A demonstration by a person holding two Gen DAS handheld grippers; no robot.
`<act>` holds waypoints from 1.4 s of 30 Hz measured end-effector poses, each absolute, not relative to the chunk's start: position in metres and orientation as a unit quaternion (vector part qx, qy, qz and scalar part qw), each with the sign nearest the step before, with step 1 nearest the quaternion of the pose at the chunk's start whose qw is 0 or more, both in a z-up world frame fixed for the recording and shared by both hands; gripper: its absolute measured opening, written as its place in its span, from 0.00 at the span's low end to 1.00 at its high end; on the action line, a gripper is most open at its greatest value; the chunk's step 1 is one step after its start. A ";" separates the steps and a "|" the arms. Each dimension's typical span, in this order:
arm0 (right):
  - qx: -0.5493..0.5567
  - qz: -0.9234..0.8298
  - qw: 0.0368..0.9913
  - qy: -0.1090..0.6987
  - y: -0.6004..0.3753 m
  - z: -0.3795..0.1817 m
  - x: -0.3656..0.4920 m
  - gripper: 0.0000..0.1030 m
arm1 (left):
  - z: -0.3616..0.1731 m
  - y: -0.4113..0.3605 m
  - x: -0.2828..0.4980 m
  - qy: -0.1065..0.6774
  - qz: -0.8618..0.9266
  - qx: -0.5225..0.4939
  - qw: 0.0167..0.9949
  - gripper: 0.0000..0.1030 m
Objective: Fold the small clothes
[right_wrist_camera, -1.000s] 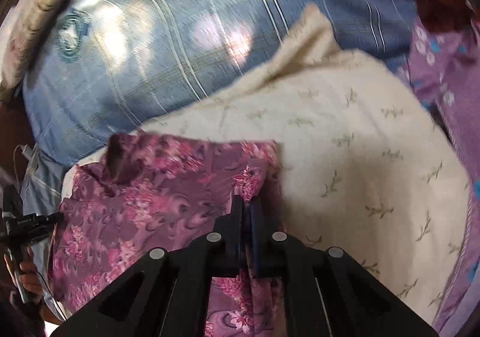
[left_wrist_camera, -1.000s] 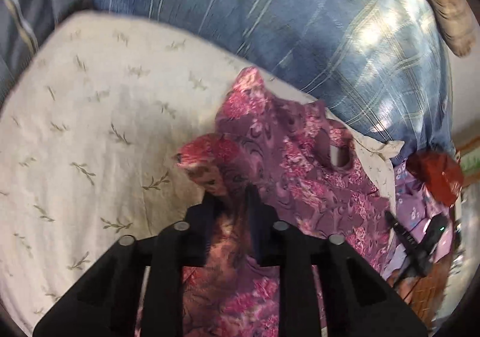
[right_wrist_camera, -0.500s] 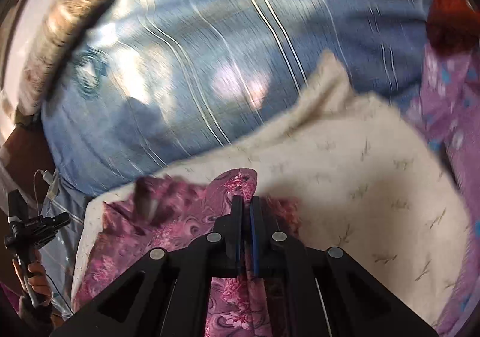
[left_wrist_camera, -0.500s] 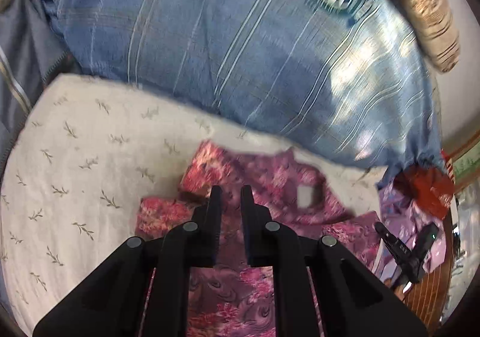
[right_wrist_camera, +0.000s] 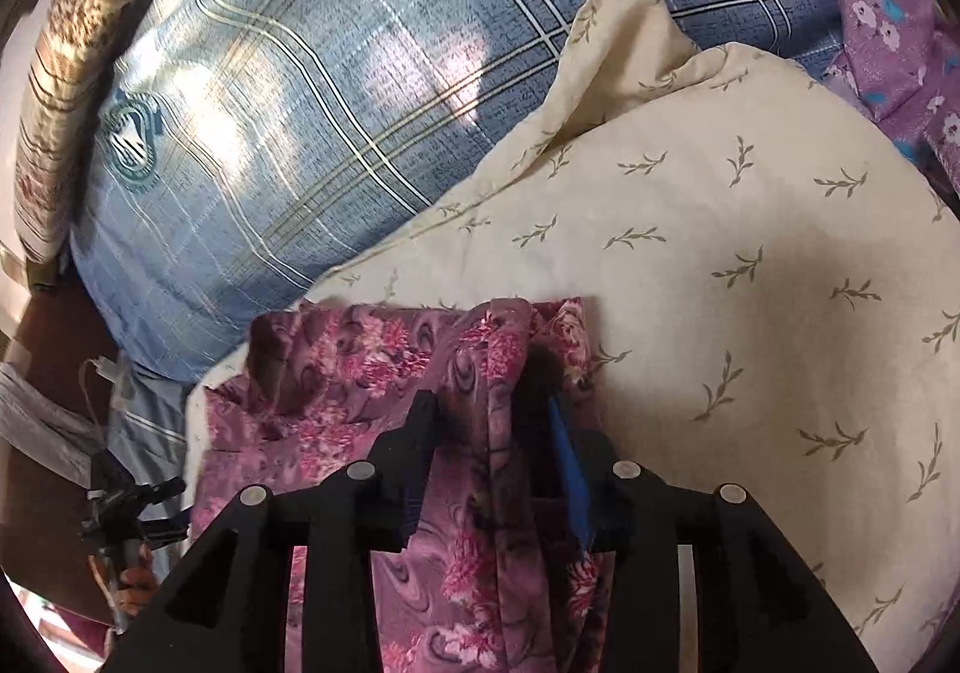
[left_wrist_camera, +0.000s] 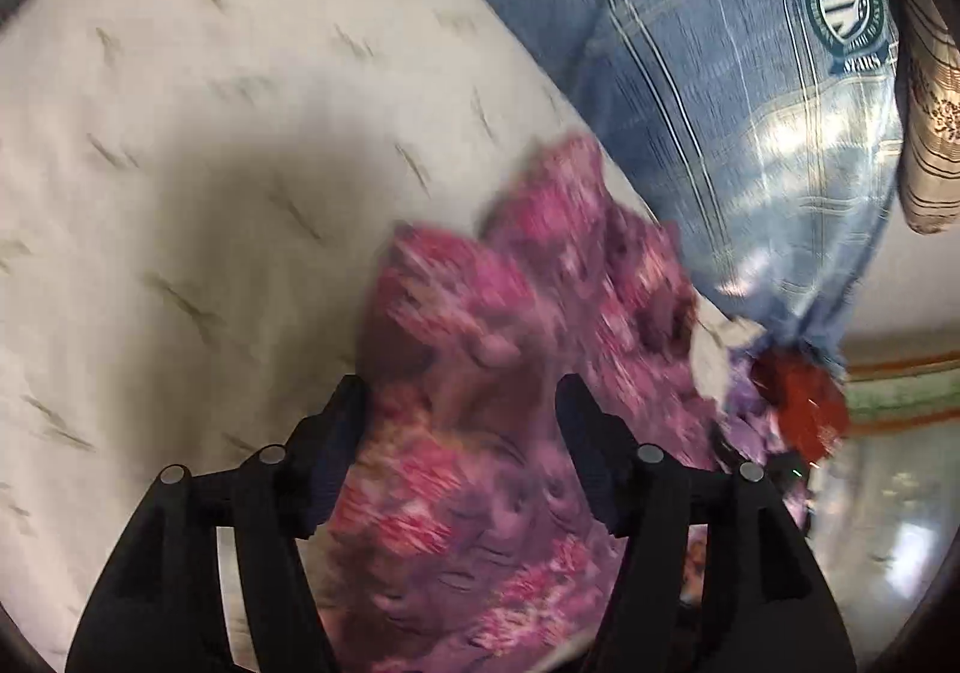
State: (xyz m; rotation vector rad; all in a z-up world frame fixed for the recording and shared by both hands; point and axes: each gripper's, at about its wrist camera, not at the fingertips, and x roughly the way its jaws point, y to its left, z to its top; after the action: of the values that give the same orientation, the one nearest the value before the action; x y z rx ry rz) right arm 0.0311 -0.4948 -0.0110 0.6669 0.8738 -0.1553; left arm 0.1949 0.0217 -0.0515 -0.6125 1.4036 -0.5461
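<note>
In the left wrist view, a cream quilted pillow printed with small olive leaf sprigs fills the left and centre of the frame. The left gripper sits low in the middle with its black fingers spread wide; a small purple garment with a pink floral print bulges up between them and past their tips, but the pads stand apart from the cloth on both sides, so nothing is clamped. The garment is motion-blurred and lies bunched on the pillow's right part. To its right rises a blue plaid pillow with a round teal crest, and at the far right edge a beige striped cushion. Below the blue pillow's corner sits a red, blurred object whose nature cannot be told.

In the right wrist view, the beige cushion lies at the far left, then the blue plaid pillow. The right gripper sits low in the centre with its fingers parted by a moderate gap; a raised fold of the garment runs between them, not visibly pinched. The garment lies on the left part of the cream pillow. At the far right edge is a lilac cloth with white and blue flowers.
</note>
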 end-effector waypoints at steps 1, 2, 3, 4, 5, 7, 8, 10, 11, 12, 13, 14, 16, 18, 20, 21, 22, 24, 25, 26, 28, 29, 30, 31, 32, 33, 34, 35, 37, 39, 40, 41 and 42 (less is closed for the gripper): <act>0.298 -0.081 0.854 0.418 -0.490 -0.010 0.032 0.36 | -0.048 0.021 0.192 0.620 -0.238 -0.270 0.697 0.55; 0.281 -0.087 0.858 0.421 -0.487 -0.009 0.032 0.33 | -0.041 0.021 0.187 0.608 -0.234 -0.267 0.710 0.35; 0.262 -0.089 0.863 0.422 -0.483 -0.006 0.031 0.21 | -0.036 0.019 0.187 0.603 -0.236 -0.269 0.712 0.16; 0.243 -0.092 0.870 0.418 -0.478 0.000 0.028 0.08 | -0.031 0.019 0.183 0.597 -0.237 -0.270 0.717 0.10; 0.233 -0.090 0.875 0.414 -0.475 0.005 0.024 0.07 | -0.021 0.019 0.178 0.587 -0.235 -0.259 0.731 0.09; 0.232 -0.089 0.881 0.402 -0.474 0.015 0.018 0.07 | -0.009 0.017 0.174 0.572 -0.230 -0.233 0.753 0.07; 0.236 -0.087 0.883 0.396 -0.474 0.019 0.016 0.07 | -0.001 0.015 0.171 0.565 -0.232 -0.219 0.761 0.05; 0.246 -0.085 0.888 0.379 -0.475 0.030 0.009 0.07 | 0.011 0.012 0.168 0.553 -0.231 -0.213 0.771 0.04; 0.249 -0.084 0.889 0.374 -0.475 0.035 0.008 0.07 | 0.022 0.009 0.165 0.542 -0.237 -0.214 0.777 0.04; 0.252 -0.083 0.892 0.366 -0.476 0.041 0.006 0.06 | 0.027 0.005 0.166 0.535 -0.239 -0.214 0.782 0.04; 0.254 -0.082 0.896 0.356 -0.477 0.048 0.004 0.06 | 0.036 0.002 0.165 0.525 -0.243 -0.211 0.788 0.04; 0.255 -0.080 0.898 0.349 -0.477 0.054 0.004 0.05 | 0.047 -0.003 0.164 0.514 -0.249 -0.209 0.794 0.03; 0.262 -0.078 0.906 0.324 -0.482 0.071 0.000 0.05 | 0.061 -0.007 0.166 0.500 -0.257 -0.211 0.800 0.03; 0.269 -0.081 0.912 0.299 -0.490 0.083 -0.004 0.00 | 0.076 -0.016 0.172 0.481 -0.266 -0.214 0.807 0.03; 0.293 -0.067 0.910 0.287 -0.503 0.086 0.000 0.00 | 0.085 -0.023 0.183 0.463 -0.264 -0.211 0.819 0.03; 0.310 -0.052 0.900 0.301 -0.510 0.079 0.006 0.05 | 0.085 -0.030 0.190 0.464 -0.265 -0.210 0.819 0.03; 0.312 -0.053 0.894 0.316 -0.512 0.072 0.011 0.06 | 0.080 -0.034 0.198 0.472 -0.263 -0.211 0.814 0.03; 0.306 -0.057 0.878 0.364 -0.512 0.048 0.020 0.18 | 0.064 -0.039 0.209 0.500 -0.269 -0.216 0.794 0.03; 0.306 -0.057 0.871 0.380 -0.511 0.037 0.023 0.35 | 0.056 -0.036 0.211 0.511 -0.266 -0.216 0.788 0.04; 0.307 -0.061 0.866 0.389 -0.510 0.029 0.024 0.39 | 0.046 -0.034 0.213 0.521 -0.260 -0.214 0.784 0.04; 0.320 -0.070 0.857 0.398 -0.510 0.010 0.026 0.40 | 0.032 -0.026 0.214 0.533 -0.244 -0.212 0.782 0.04; 0.327 -0.068 0.853 0.400 -0.510 0.006 0.026 0.40 | 0.024 -0.018 0.216 0.541 -0.234 -0.211 0.779 0.07; 0.339 -0.063 0.847 0.404 -0.511 0.000 0.029 0.40 | 0.017 -0.011 0.217 0.548 -0.230 -0.214 0.775 0.15; 0.344 -0.060 0.844 0.408 -0.509 -0.004 0.032 0.40 | 0.012 -0.005 0.218 0.555 -0.224 -0.216 0.771 0.22; 0.342 -0.058 0.844 0.408 -0.506 -0.005 0.033 0.40 | 0.006 0.003 0.220 0.567 -0.213 -0.218 0.765 0.40; 0.335 -0.055 0.846 0.411 -0.502 -0.005 0.035 0.40 | 0.001 0.009 0.221 0.574 -0.207 -0.221 0.761 0.52; 0.325 -0.048 0.848 0.416 -0.496 -0.005 0.039 0.40 | -0.005 0.014 0.221 0.580 -0.205 -0.224 0.756 0.55; 0.318 -0.048 0.849 0.419 -0.494 -0.008 0.041 0.40 | -0.010 0.017 0.220 0.586 -0.206 -0.226 0.750 0.56; 0.292 -0.052 0.855 0.426 -0.484 -0.007 0.046 0.40 | -0.019 0.017 0.217 0.599 -0.212 -0.227 0.738 0.61; 0.268 -0.055 0.857 0.437 -0.477 -0.007 0.049 0.38 | -0.034 0.010 0.212 0.624 -0.232 -0.227 0.711 0.64; 0.249 -0.054 0.862 0.439 -0.472 -0.003 0.048 0.26 | -0.040 0.007 0.209 0.633 -0.242 -0.230 0.699 0.63; 0.237 -0.056 0.866 0.437 -0.469 -0.001 0.046 0.15 | -0.043 0.005 0.206 0.633 -0.246 -0.232 0.697 0.58; 0.221 -0.061 0.871 0.435 -0.466 0.004 0.043 0.04 | -0.040 0.006 0.202 0.623 -0.242 -0.231 0.707 0.34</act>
State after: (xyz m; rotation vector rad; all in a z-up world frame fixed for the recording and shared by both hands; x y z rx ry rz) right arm 0.0431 -0.4655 0.0039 0.4622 0.9087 -0.1280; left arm 0.2024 0.0063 -0.0405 -0.5130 1.3843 -0.5374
